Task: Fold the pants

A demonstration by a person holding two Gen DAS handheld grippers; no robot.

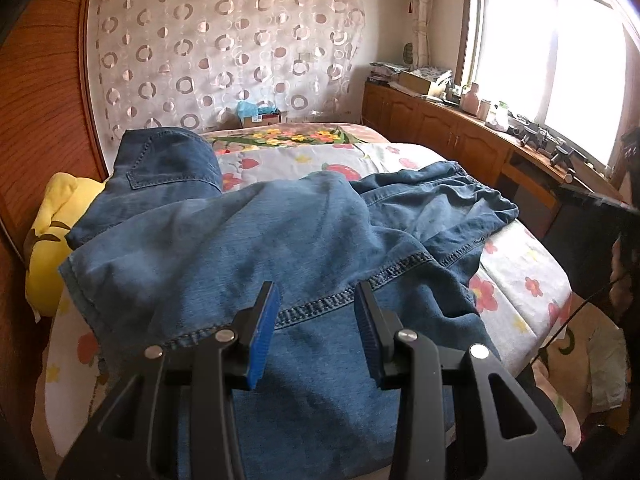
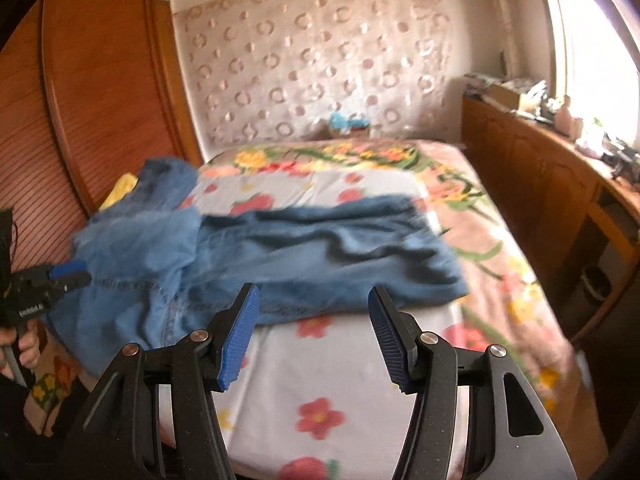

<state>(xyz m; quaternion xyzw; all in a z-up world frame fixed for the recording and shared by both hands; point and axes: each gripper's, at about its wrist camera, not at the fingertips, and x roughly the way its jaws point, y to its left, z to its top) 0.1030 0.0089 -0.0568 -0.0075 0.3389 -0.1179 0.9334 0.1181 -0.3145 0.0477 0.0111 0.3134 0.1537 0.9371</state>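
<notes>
Blue denim, soft and rumpled, covers the near half of the bed: the pants lie heaped across the flowered sheet, one part draped up over a yellow pillow by the wooden headboard, the gathered waistband trailing off toward the window side.

The left gripper hangs just above a stitched hem, its blue pads parted with nothing between them. The right gripper is likewise spread and empty, poised over the bare sheet just short of the cloth's near edge (this view is blurred, so fine detail is lost). In that same view the left tool shows at the far left, close to the hem; whether it touches the cloth I cannot tell.

The job looks barely begun, the garment being bunched rather than flat. To do this step well, I judge each tool should pinch a single clear edge, hem on one side and waistband or leg end on the other, and draw the cloth taut and flat before any fold.

The pillow under the denim is the main nuisance; the part resting on it may snag or drag. A cluttered cabinet along the window stands well apart, as does a box beyond the bed.
</notes>
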